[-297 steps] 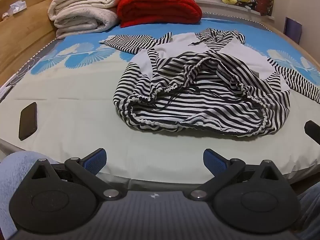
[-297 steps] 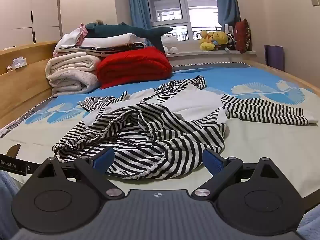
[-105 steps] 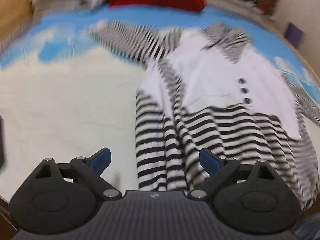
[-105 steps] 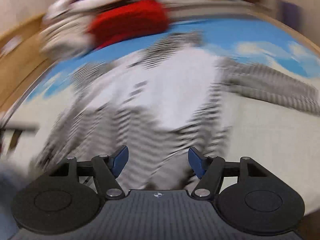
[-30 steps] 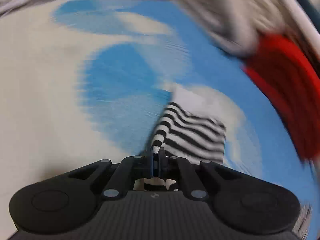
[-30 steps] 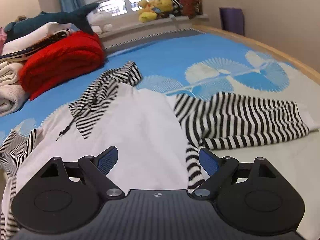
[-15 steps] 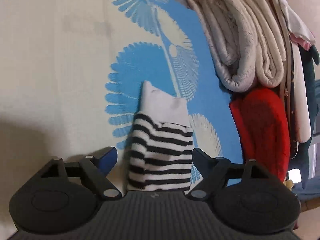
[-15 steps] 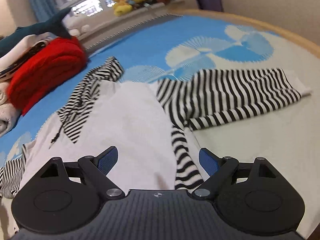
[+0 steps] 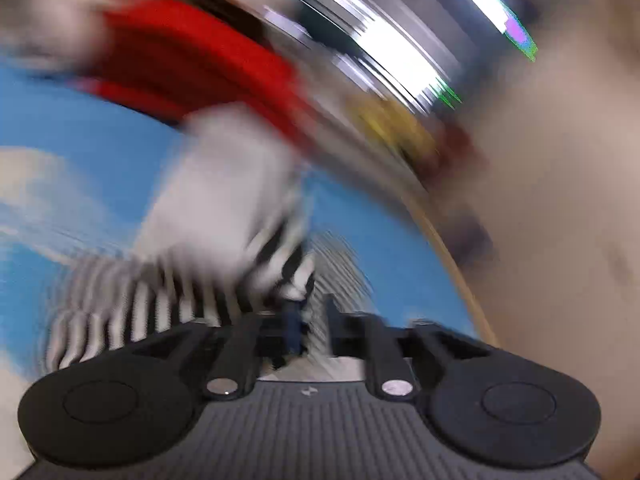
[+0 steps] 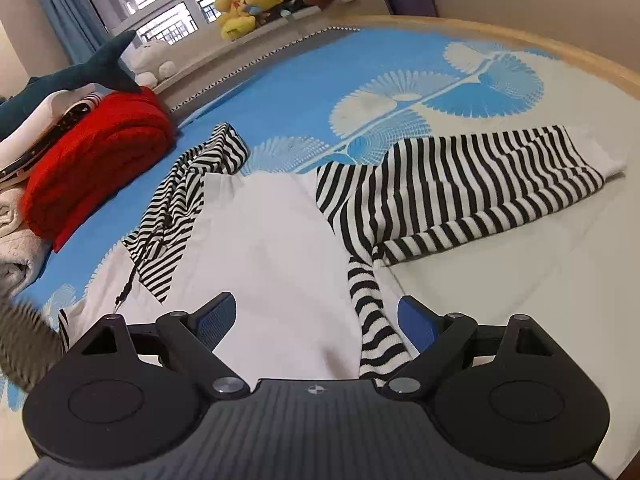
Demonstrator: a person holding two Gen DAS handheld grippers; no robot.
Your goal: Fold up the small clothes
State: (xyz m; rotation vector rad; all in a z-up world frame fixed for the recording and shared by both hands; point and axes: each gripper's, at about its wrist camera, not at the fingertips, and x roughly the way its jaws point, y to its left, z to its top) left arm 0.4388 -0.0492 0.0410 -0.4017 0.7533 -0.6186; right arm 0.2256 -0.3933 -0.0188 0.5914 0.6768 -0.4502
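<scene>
A black-and-white striped hoodie with a white body lies spread on the bed. Its striped right sleeve stretches out to the right and its striped hood lies toward the pillows. My right gripper is open and empty, low over the white body near the right armpit. The left wrist view is heavily blurred. My left gripper is shut on the striped left sleeve, holding it lifted above the bed.
A folded red blanket and white blankets are stacked at the head of the bed with a shark plush. Stuffed toys sit on the windowsill. The wooden bed edge curves along the right.
My left gripper, open over the left sleeve half a second ago, has shut on it and is swinging it fast toward the garment. My right gripper has moved slightly closer over the white body.
</scene>
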